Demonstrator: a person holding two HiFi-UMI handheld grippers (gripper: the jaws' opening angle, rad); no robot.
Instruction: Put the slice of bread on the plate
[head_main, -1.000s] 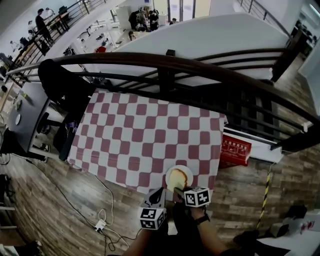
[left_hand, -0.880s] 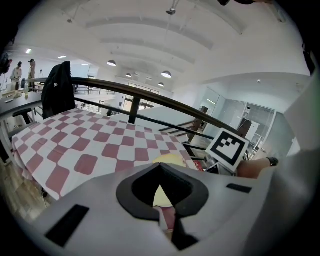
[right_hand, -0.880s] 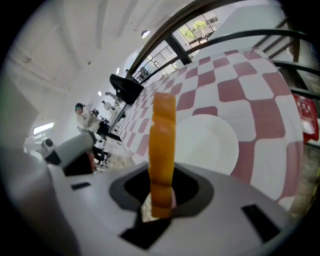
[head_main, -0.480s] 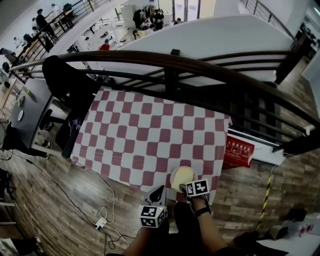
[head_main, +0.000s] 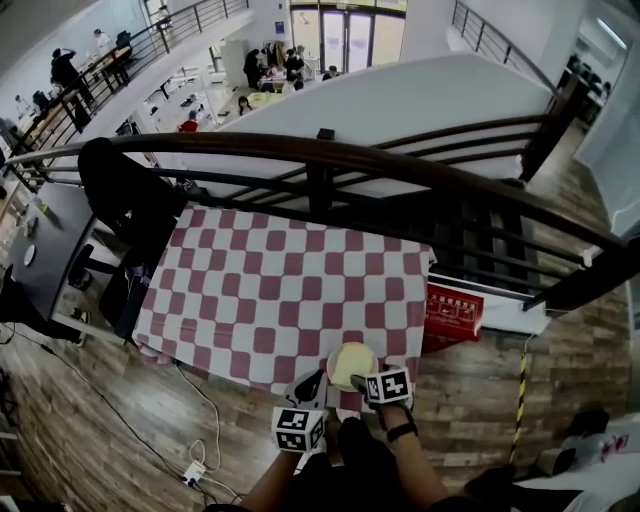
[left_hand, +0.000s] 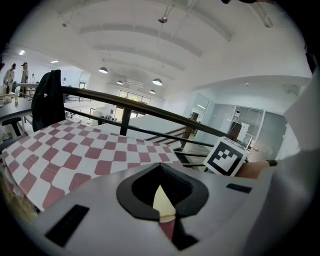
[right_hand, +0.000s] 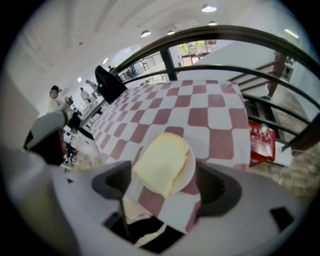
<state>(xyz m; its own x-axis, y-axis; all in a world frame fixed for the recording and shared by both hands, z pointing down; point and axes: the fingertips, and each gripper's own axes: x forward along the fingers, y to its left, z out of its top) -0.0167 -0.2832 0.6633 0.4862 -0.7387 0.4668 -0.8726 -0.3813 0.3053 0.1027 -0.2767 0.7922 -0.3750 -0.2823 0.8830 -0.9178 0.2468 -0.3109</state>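
- Head view: right gripper (head_main: 358, 380) is at the near edge of the plate (head_main: 374, 356). Bread (head_main: 350, 364) lies on the plate. Left gripper (head_main: 312, 384) is just to its left.
- Left gripper view: jaws together, nothing held.
- Right gripper view: jaws just opened wide and are clear of the bread just ahead. Placement looks done.

The slice of bread (right_hand: 160, 163) covers most of the plate (right_hand: 190, 166) — only its right rim shows.
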